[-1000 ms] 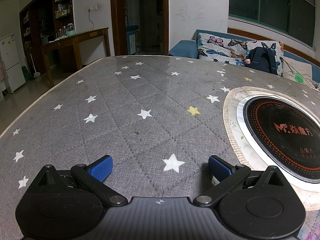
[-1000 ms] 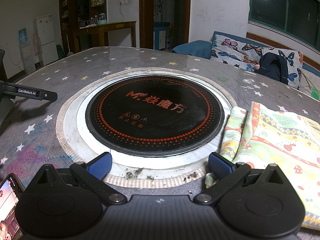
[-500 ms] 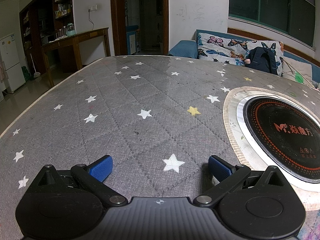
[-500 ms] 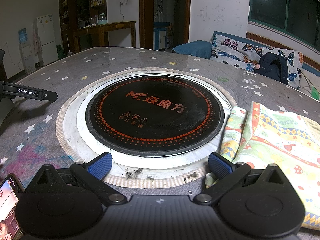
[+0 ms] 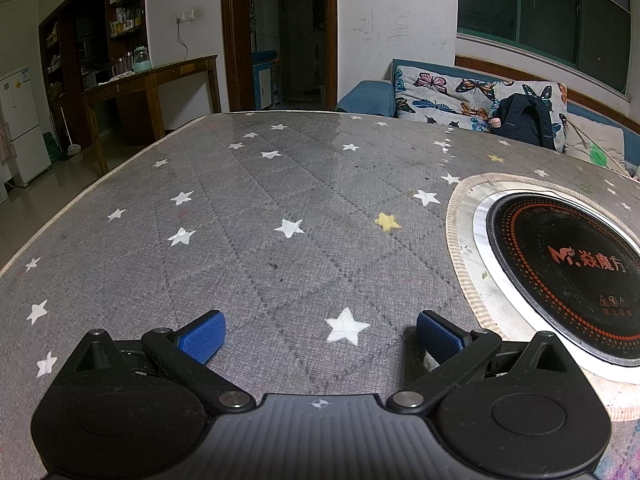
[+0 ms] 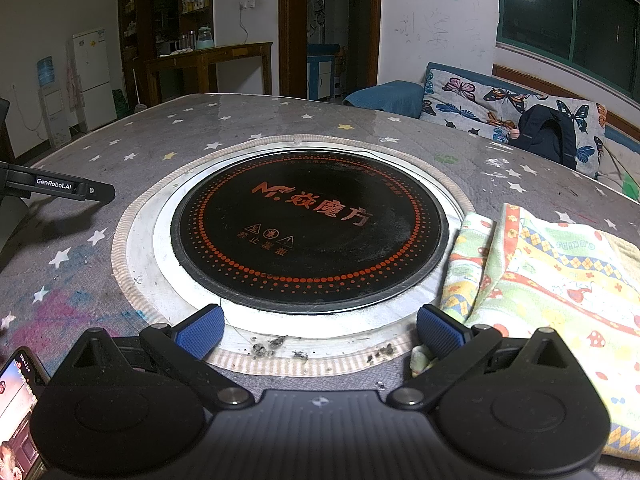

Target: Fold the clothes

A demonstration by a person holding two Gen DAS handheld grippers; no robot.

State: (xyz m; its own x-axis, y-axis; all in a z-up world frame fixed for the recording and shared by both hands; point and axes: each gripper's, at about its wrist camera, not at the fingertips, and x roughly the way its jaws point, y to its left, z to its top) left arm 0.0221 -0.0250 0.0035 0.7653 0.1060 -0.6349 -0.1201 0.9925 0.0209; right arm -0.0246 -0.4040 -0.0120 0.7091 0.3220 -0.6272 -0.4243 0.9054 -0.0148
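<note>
The star-patterned counter (image 6: 168,136) carries a round black cooktop (image 6: 308,228) at centre. The patterned garment (image 6: 552,280) lies right of the cooktop, touching the right tool's (image 6: 320,330) right finger. Both the right tool and left tool (image 5: 320,334) are spread wide, holding nothing.

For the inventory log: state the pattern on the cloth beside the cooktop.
Cloth: pale yellow-green with red mushrooms and diamond bands; right wrist view.

White walls (image 5: 384,20), dark windows (image 5: 544,12), a butterfly-print sofa (image 5: 460,96) and wooden sideboard (image 5: 152,80)
</note>
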